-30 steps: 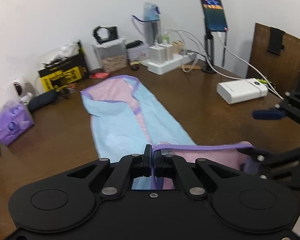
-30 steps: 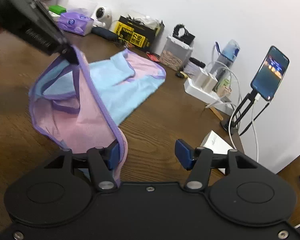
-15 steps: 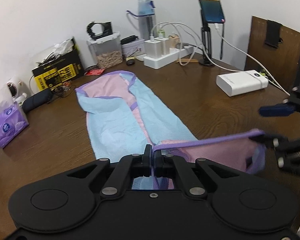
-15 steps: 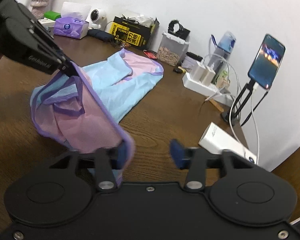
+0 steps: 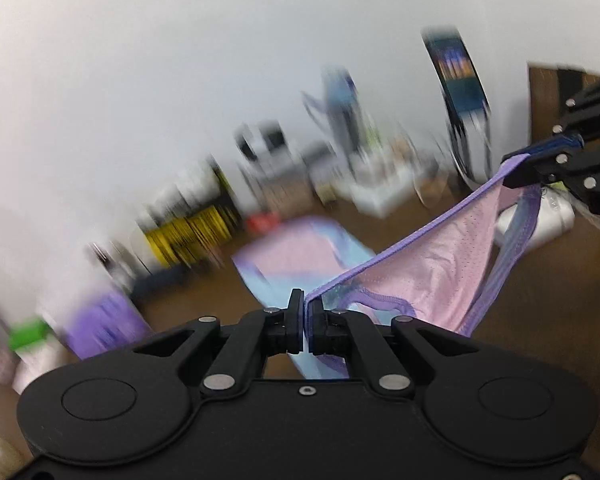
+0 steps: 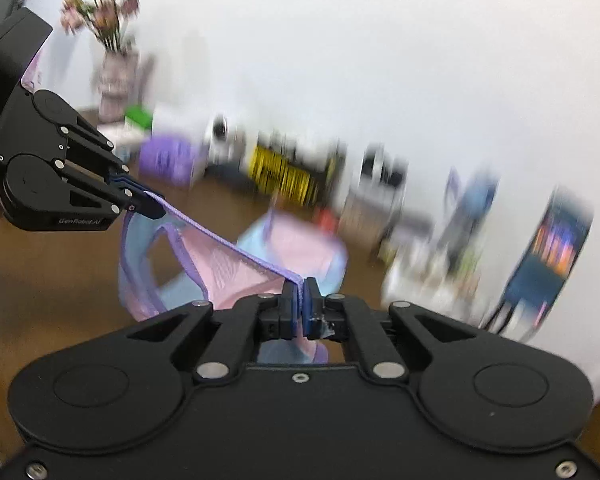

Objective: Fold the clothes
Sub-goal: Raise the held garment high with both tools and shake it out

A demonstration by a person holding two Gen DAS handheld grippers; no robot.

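We pinch the limp, light garment (image 5: 428,264) by its purple hem: left gripper (image 5: 305,326) and right gripper (image 6: 299,304) both clamped on it, hem taut between them.

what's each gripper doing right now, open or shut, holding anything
left gripper: shut on the purple hem of the pink and blue garment.
right gripper: shut on the same hem, further along.
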